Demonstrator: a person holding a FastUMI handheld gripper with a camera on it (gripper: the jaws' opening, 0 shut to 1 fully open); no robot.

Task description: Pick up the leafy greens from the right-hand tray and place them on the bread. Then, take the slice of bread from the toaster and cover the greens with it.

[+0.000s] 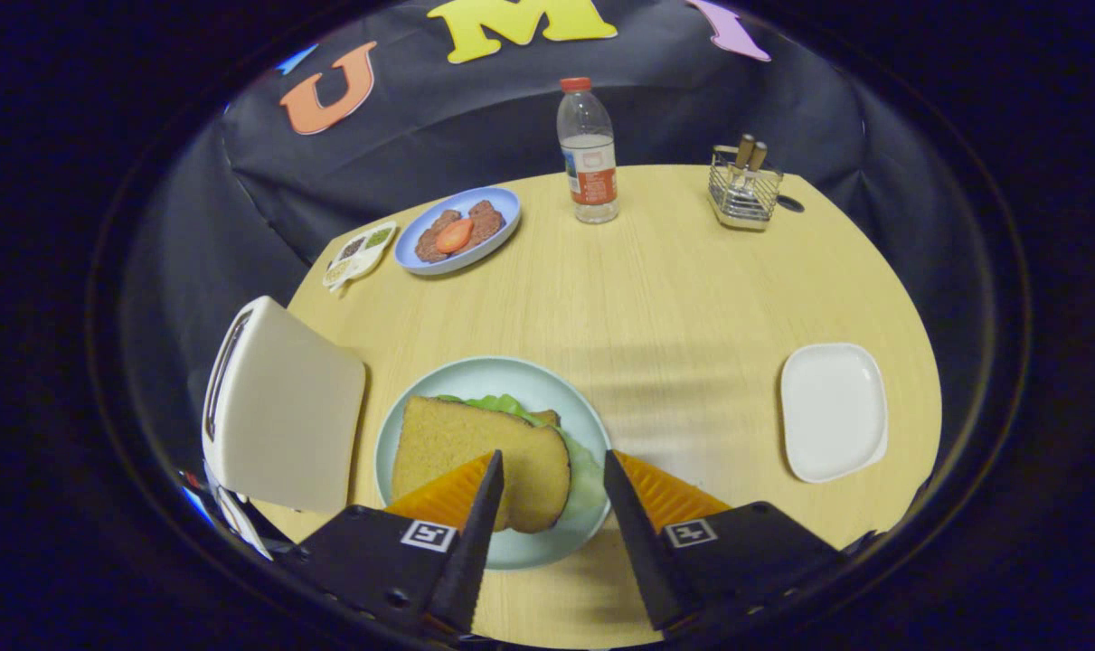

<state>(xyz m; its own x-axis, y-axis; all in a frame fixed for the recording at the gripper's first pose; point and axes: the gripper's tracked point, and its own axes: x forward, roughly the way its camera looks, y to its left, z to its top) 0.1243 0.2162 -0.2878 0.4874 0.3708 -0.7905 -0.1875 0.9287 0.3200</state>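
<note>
Both fingers of our gripper (552, 461) stand apart (empty) above the bread (475, 452), which covers the greens (583, 470).

Pale wooden tabletop (674, 298) carries a white toaster (280, 411), a green plate (502, 375), a white tray (832, 411), a blue plate (502, 203), a bottle (588, 154), a wire caddy (743, 190) and a small condiment dish (359, 253).
</note>
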